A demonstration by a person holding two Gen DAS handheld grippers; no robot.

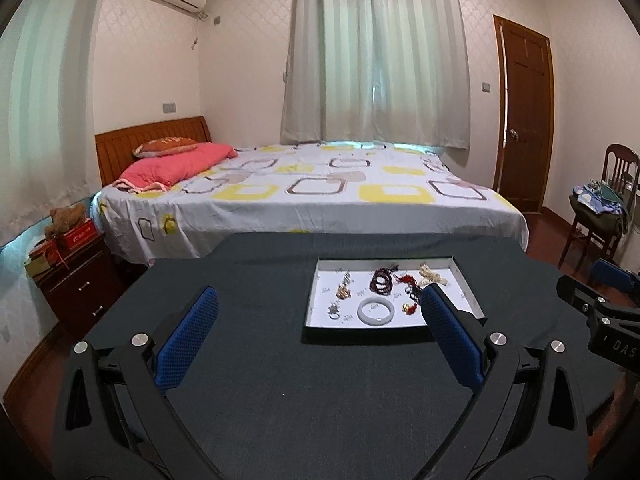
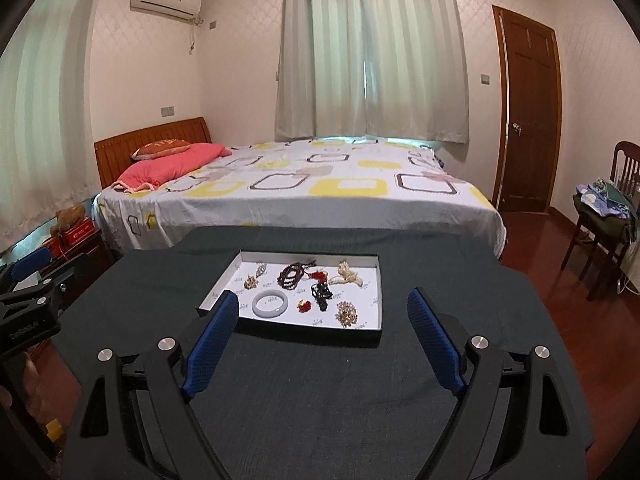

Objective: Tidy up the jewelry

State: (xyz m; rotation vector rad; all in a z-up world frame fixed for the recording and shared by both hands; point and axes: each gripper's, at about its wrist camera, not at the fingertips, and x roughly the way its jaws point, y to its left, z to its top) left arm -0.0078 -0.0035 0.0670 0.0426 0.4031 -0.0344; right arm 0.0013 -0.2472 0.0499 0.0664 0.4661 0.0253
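My left gripper (image 1: 320, 312) is spread wide with nothing between its blue pads, and my right gripper (image 2: 324, 312) is just as wide and just as empty; both hang low over the dark cloth-covered table (image 2: 320, 400), on the near side of the shallow white-lined tray (image 2: 360, 258). All the jewelry I can see lies inside that tray: a pale jade-like bangle (image 2: 270, 303) flat at the near left, a coiled dark red bead strand (image 2: 294, 276) behind it, a cream pearl-like cluster (image 2: 350, 276) toward the far right, a gold brooch (image 2: 347, 314) at the near right, with small red and black pieces between. The tray's long side runs across my view, so everything sits straight ahead of both tools. From the right wrist the tray is nearly centred between the fingers; from the left wrist it sits off to the right, that gripper's right finger overlapping its near right corner (so the right one looks better lined up). Pieces lying loose in a tray would fit a sorting under way or one finished, and I can't tell which
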